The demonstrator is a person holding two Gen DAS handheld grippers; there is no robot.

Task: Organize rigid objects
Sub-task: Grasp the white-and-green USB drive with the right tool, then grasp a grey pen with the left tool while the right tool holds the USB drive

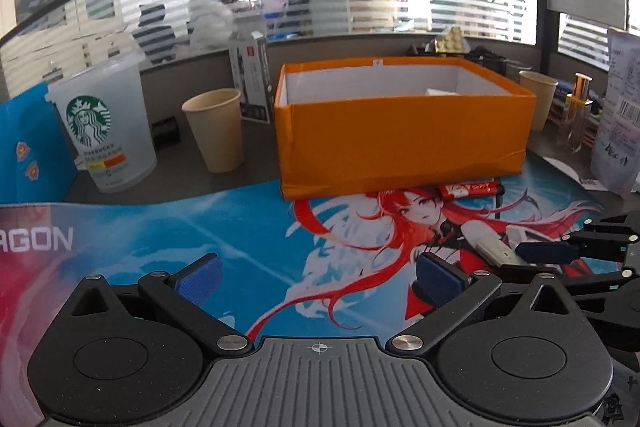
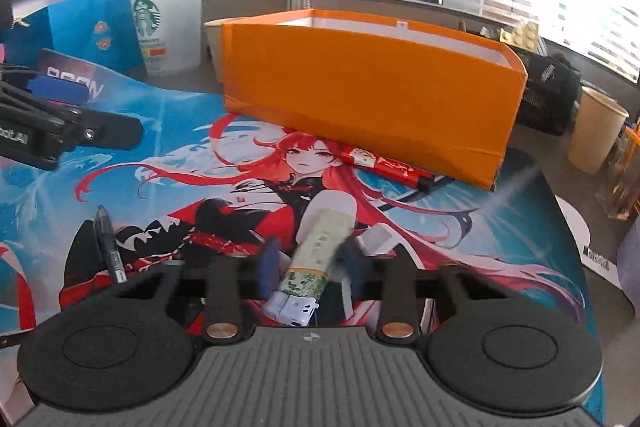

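Note:
A pale green lighter (image 2: 320, 247) with a silver head lies on the printed desk mat (image 2: 180, 131), and my right gripper (image 2: 309, 261) is shut on it, a blue pad against each side. In the left wrist view the same lighter (image 1: 490, 247) shows at the right, in the right gripper (image 1: 516, 259). My left gripper (image 1: 318, 273) hangs open over the mat with nothing between its pads; it also reaches in from the left as the left gripper (image 2: 84, 111) in the right wrist view. Behind stands an open orange box (image 1: 400, 131) (image 2: 360, 79). A red lighter (image 1: 470, 189) (image 2: 384, 163) lies at its front edge.
A black pen (image 2: 110, 243) lies on the mat near the right gripper's left side. A Starbucks cup (image 1: 104, 131) and a paper cup (image 1: 216, 129) stand left of the box. Another paper cup (image 1: 538, 99), a perfume bottle (image 1: 576, 111) and a plastic bag (image 1: 616, 115) stand right.

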